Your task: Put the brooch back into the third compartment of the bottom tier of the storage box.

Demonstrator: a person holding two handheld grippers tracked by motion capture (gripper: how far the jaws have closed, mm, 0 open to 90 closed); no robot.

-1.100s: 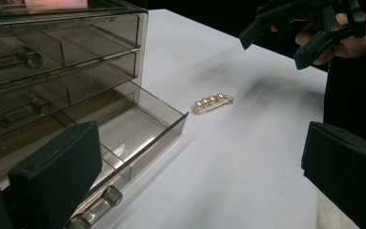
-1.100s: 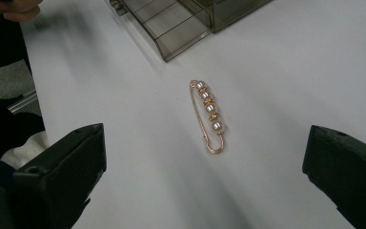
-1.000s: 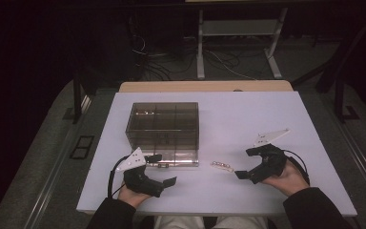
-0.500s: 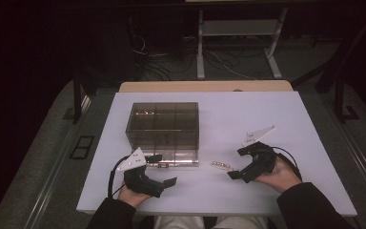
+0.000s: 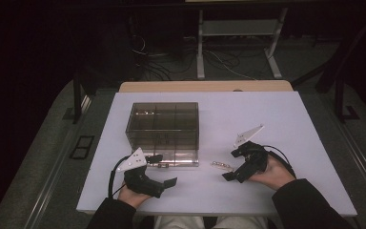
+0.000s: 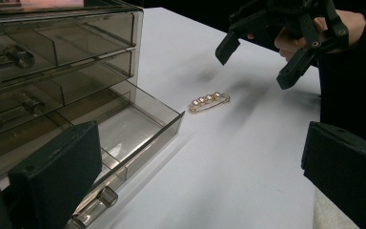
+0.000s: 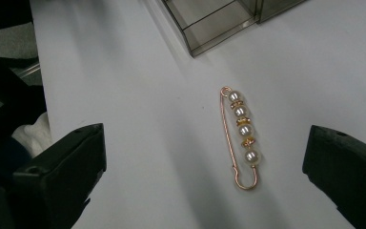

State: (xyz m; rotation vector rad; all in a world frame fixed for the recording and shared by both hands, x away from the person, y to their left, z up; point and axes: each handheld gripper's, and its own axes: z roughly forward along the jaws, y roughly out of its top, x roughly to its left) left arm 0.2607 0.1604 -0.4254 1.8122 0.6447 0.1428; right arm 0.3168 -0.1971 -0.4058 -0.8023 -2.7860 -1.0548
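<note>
At the near edge of a white table (image 5: 286,114), a person's two forearms in dark sleeves reach in from below, each hand holding a black two-jaw tool. The left tool (image 5: 164,169) sits at the near left, its jaws spread wide with nothing between them, just in front of the bottom drawer (image 6: 143,131) of a smoky clear plastic drawer box (image 5: 162,125). That drawer is pulled out part way and has a small clear knob at its front. The right tool (image 5: 228,172) is at the near right, tilted down toward the table, its jaws also spread wide and holding nothing. Between the two tools, lying flat on the table just to the right of the open drawer, is a gold pin brooch (image 7: 240,136) set with four pearls in a row. Farther back stands the rest of the box, with divided compartments. No writing or brand can be read anywhere. Beyond the table, the dark floor holds cables and a metal stand (image 5: 238,33).
</note>
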